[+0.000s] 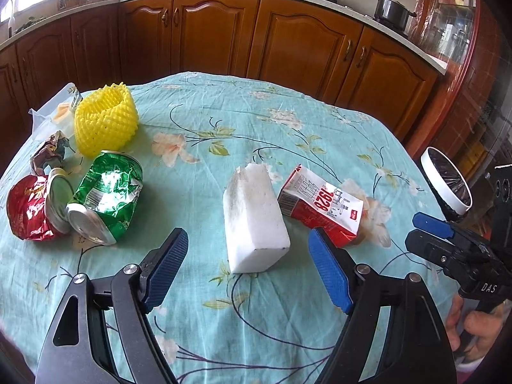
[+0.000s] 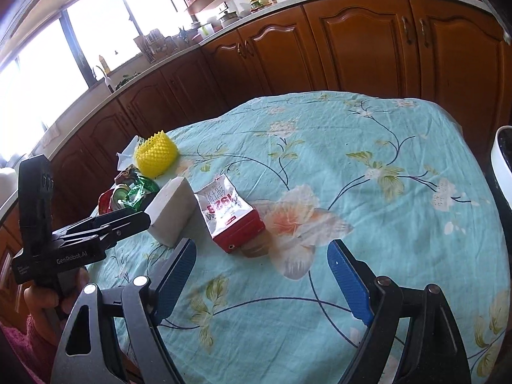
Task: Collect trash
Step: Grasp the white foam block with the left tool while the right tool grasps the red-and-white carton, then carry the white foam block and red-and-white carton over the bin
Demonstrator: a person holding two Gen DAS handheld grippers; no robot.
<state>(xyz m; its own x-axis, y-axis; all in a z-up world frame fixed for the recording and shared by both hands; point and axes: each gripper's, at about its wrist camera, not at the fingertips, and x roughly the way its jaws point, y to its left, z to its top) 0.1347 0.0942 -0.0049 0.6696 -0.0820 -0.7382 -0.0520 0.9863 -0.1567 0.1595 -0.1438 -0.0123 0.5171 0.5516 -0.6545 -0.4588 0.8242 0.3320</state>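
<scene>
The table (image 1: 320, 121) carries a light blue cloth printed with flowers. The trash lies on it in two groups.

Near the middle lies a white foam block (image 1: 256, 220), one end torn. Just to its right, almost touching, a red and white carton (image 1: 320, 206) lies on its side. A small brown puddle (image 2: 254, 249) shows at the carton's near end.

At the left side of the table a crushed green can (image 1: 105, 196) rests against a crushed red can (image 1: 30, 211). Behind them lies a crumpled wrapper (image 1: 49, 153). Farther back stands a yellow foam net sleeve (image 1: 105, 120), with a clear plastic packet (image 1: 59, 108) beside it on its left.

A white-rimmed bin (image 1: 446, 180) lined with a black bag stands off the right edge of the table.

The left gripper (image 1: 248, 268) hovers over the near end of the foam block. Its blue pads (image 1: 168, 265) stand wide apart and touch nothing; the block lies just ahead, between their lines.

The right gripper (image 2: 262, 276) hovers above bare cloth, near the carton and to its right. Its jaws are also spread wide, with nothing between them. A hand (image 1: 470, 332) grips its handle.
</scene>
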